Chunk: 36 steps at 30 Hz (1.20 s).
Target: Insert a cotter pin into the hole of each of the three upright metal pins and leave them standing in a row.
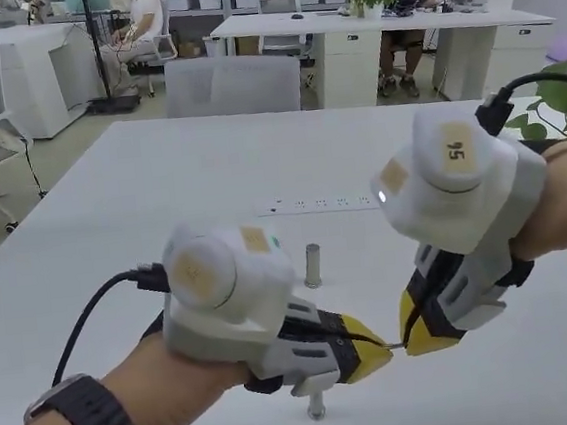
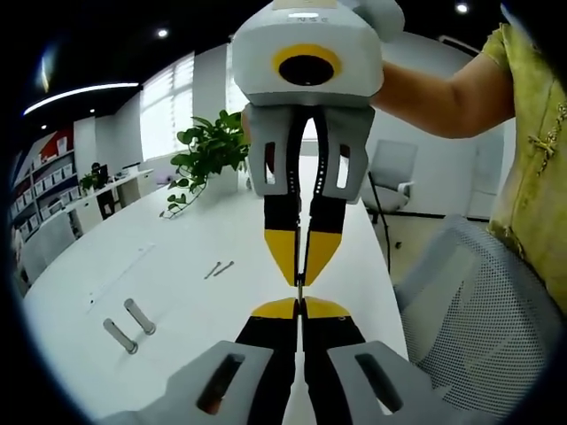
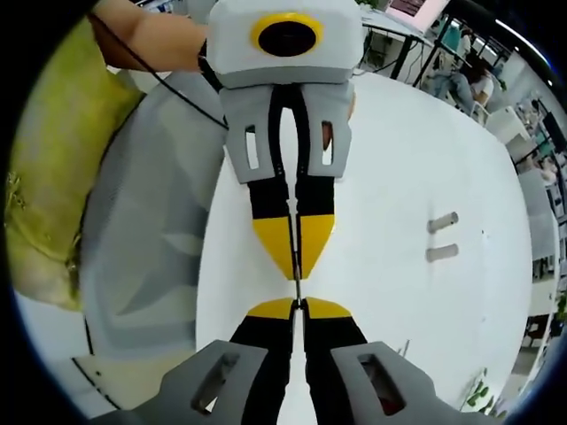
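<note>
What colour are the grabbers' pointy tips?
Yellow, on left gripper and right gripper, both pinching the cotter pin; left gripper view shows it best.

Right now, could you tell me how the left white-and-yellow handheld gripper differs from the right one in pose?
The left gripper sits low and nearly level over the white table; the right gripper hangs higher and tilts steeply down. Both are shut, tips meeting on a thin metal cotter pin.

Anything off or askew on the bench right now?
Nothing spilled or damaged. Only oddity: left gripper and right gripper are both shut tip to tip on one cotter pin. The metal pin beyond them stands upright.
</note>
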Available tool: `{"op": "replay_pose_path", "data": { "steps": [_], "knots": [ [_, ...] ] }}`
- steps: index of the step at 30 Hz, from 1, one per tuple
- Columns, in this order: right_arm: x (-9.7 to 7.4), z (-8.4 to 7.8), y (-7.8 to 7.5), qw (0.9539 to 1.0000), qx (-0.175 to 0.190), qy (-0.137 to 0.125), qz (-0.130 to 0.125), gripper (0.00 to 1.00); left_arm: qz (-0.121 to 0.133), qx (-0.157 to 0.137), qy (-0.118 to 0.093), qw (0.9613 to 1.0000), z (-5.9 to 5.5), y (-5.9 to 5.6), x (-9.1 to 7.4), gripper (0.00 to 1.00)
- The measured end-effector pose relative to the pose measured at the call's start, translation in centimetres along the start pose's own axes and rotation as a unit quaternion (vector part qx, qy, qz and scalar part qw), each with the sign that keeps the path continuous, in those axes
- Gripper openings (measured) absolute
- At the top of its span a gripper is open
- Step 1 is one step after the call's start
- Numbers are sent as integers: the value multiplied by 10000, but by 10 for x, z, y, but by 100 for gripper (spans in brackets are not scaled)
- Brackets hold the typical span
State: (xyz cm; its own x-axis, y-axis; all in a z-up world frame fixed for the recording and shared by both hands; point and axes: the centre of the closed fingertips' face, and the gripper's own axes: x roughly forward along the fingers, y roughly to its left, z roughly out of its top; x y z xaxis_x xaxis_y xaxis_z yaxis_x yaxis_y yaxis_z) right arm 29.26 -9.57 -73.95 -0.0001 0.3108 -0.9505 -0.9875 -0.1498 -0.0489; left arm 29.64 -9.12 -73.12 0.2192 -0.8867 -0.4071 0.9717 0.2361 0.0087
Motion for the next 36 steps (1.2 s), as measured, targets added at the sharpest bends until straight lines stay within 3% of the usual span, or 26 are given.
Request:
{"op": "replay_pose_path", "data": {
  "steps": [12,13,15,19,25,36],
  "knots": [
    [0,0,-2,10000,-26,2,-84,4,6,-233,-44,9997,1,2,-1,0],
    [1,0,-2,10000,15,6,-73,3,-10,-201,-54,9998,1,2,-1,0],
    [1,0,-3,10000,72,-5,-64,3,41,149,-53,9999,1,3,-1,0],
    [1,0,-3,9999,94,2,-59,2,71,344,-58,9994,0,2,0,0],
    [0,-1,-4,9998,209,0,-62,2,50,404,-60,9992,-1,-2,0,11],
    [6,-4,-1,9995,321,-12,-46,2,368,203,-143,9990,-7,11,-15,23]
  ]
}}
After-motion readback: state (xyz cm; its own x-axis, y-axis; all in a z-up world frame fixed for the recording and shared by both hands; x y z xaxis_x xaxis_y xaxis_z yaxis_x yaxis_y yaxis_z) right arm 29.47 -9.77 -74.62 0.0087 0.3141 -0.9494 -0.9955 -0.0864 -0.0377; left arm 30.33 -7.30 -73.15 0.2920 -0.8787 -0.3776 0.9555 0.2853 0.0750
